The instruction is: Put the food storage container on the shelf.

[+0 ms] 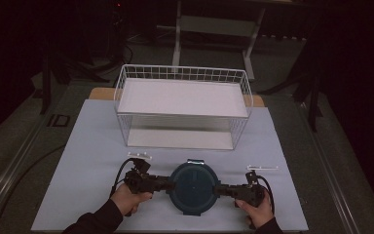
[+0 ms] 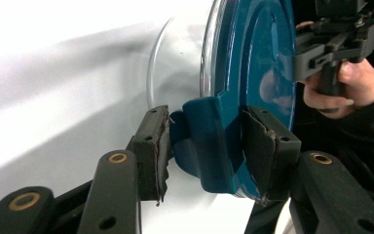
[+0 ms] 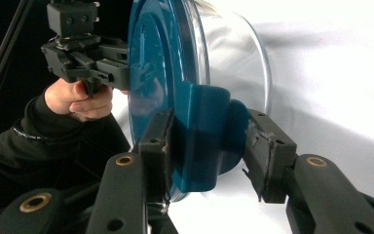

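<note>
Gripping: left gripper (image 1: 167, 183) clamped the left latch (image 2: 209, 141) of the round teal-lidded container (image 1: 193, 186).
Matching: right gripper (image 1: 220, 189) pinched the right latch (image 3: 209, 136).
Location: container sat on the table (image 1: 92, 161), before the wire basket (image 1: 182, 106).
Advice: squeezing both sides evenly looked wise.

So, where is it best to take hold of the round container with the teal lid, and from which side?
Grip the glass container by the teal latch tabs that stick out at opposite sides of its lid. Come in level from the left and the right, one tool per tab. The bowl wall is round and smooth, while each tab offers a block that fits between the jaws, as the left tool and right tool show.
</note>
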`<control>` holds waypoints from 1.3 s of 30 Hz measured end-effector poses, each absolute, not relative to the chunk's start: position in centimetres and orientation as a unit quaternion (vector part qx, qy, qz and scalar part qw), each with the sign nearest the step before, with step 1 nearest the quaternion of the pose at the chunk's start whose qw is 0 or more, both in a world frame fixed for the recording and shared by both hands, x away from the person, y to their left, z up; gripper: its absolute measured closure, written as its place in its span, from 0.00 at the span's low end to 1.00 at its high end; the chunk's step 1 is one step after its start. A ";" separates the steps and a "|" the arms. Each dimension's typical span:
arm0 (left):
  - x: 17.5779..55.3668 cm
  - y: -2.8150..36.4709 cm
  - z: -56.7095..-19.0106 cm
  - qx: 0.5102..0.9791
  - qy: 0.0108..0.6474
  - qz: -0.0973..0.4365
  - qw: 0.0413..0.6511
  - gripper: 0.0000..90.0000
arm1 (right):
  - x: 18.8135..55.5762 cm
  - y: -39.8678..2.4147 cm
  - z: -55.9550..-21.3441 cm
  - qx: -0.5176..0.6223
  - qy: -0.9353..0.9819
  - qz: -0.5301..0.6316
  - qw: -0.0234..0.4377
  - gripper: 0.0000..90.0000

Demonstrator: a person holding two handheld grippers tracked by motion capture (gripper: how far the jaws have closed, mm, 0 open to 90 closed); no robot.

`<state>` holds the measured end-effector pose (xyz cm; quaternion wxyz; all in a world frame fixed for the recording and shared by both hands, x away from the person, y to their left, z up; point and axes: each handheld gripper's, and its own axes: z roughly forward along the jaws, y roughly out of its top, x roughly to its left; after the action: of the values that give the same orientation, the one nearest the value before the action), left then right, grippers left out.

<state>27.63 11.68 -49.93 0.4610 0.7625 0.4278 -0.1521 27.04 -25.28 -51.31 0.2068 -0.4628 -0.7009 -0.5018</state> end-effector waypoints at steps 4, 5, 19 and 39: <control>27.3 11.7 -49.9 0.757 0.438 -0.149 0.461 0.61 | 26.7 -25.1 -51.0 -0.465 -0.702 -0.502 0.196 0.63; 27.2 11.7 -49.8 0.756 0.440 -0.148 0.461 0.61 | 26.6 -25.0 -51.0 -0.466 -0.701 -0.504 0.195 0.64; 27.0 12.6 -48.1 0.757 0.430 -0.113 0.480 0.62 | 27.2 -24.1 -48.9 -0.447 -0.712 -0.515 0.168 0.64; 31.3 14.1 -46.9 0.749 0.429 -0.048 0.503 0.61 | 32.7 -22.2 -47.9 -0.422 -0.719 -0.537 0.131 0.63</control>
<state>31.27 14.09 -46.94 0.5033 0.7488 0.4286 -0.0480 32.68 -22.17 -47.88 0.1313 -0.4216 -0.7187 -0.5371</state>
